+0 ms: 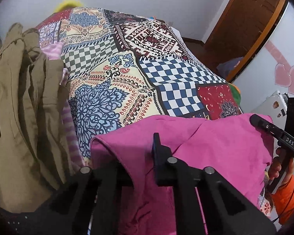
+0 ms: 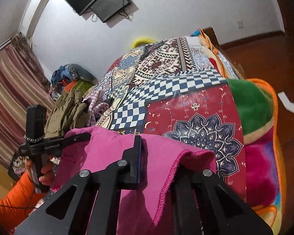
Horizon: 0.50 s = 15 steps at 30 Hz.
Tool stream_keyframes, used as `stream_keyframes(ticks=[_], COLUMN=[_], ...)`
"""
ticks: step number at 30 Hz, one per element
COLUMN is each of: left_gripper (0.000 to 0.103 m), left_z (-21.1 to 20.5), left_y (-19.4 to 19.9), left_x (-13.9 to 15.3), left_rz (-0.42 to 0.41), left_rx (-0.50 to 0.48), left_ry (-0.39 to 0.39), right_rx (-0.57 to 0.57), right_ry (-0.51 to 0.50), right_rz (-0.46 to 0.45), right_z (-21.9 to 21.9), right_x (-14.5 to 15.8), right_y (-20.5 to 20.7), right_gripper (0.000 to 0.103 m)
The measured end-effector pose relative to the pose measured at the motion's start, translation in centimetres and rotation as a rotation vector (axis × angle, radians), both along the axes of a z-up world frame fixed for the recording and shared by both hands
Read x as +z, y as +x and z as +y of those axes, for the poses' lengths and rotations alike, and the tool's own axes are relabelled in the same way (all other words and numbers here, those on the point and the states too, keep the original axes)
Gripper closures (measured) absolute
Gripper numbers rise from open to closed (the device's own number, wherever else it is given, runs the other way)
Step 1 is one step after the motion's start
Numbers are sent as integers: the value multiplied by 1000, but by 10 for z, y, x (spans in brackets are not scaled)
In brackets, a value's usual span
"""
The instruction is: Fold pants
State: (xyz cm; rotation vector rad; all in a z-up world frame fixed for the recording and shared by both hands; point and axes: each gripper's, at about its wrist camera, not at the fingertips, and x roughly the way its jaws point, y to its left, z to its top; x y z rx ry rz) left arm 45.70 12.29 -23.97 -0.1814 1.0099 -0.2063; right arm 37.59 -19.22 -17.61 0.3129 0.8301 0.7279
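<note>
"DAS" in white letters — on the right gripper (image 1: 253, 120) — no other legible text

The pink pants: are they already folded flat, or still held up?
Held up, not folded flat: the pink pants hang draped from the shut left claw and right claw.

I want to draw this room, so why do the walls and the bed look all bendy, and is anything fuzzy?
Left wrist view: the fisheye lens bulges the patchwork bedspread and curves the door frame; corners go dark. Right wrist view: the same bend tilts the wall screen, and the yellow fluffy thing looks fuzzy. In both, the pink pants look sharp; lighting is soft.
</note>
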Motion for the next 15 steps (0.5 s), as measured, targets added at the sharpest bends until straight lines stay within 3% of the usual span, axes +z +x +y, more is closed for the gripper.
stream_keyframes(ticks=[6,15], left_gripper=[98,98], left_z=[2,12], left_y=[-13,-46], left_x=[19,81], left_rz=[-70,-191], left_rx=[20,7], left_ry=[32,3], right_rx=[1,-2], right_ry=[-7,43], right_rz=[-61,-158], right_z=[4,4], right_x=[15,61], right_y=[-6,-15], right_gripper=[98,99])
